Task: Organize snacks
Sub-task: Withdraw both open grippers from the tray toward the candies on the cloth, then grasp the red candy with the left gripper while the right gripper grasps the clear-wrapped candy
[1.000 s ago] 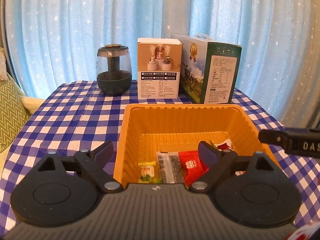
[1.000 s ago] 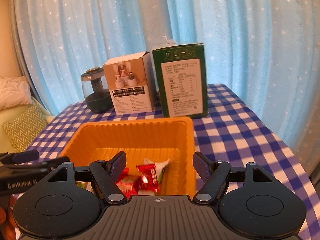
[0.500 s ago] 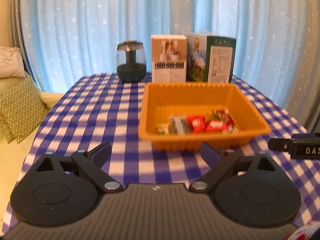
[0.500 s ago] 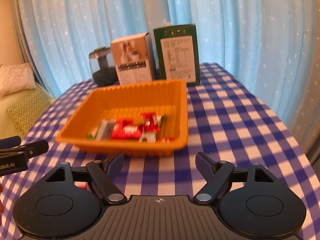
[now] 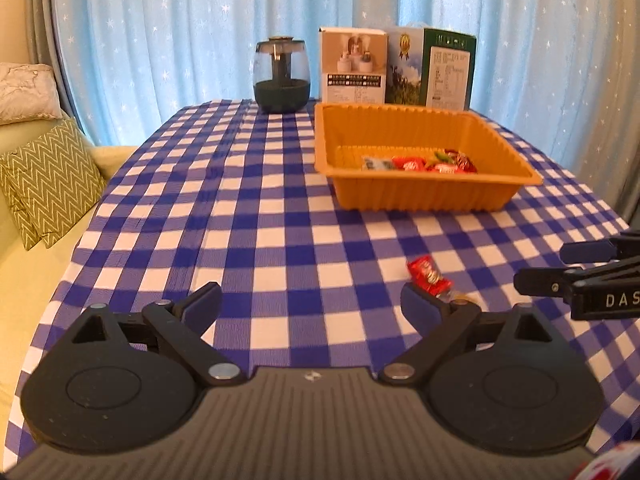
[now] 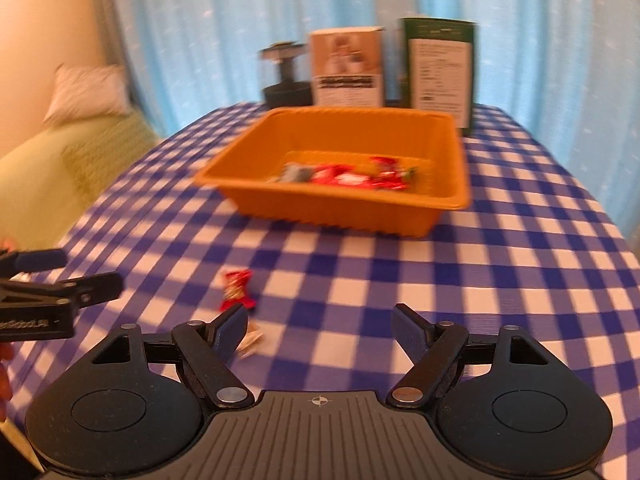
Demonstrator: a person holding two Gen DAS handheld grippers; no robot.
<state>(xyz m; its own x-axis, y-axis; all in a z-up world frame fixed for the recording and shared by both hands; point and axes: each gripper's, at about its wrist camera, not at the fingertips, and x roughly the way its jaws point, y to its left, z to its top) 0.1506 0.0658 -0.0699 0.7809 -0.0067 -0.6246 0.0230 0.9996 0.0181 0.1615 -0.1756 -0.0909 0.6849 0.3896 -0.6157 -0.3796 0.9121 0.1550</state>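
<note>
The red candy [image 5: 429, 277] lay on the tablecloth [image 5: 280, 240] between both grippers, long axis pointing toward the tray [image 5: 420, 196]. The left gripper [image 5: 310, 308] and right gripper [image 6: 318, 326] were released, empty, and about equally near.

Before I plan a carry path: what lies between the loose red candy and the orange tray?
Only bare checked cloth between red candy and orange tray, clearest in the left wrist view.

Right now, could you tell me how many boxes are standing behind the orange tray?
2: a white box behind the orange tray's back rim, and a green box beside it, nearer the curtain's right side.
</note>
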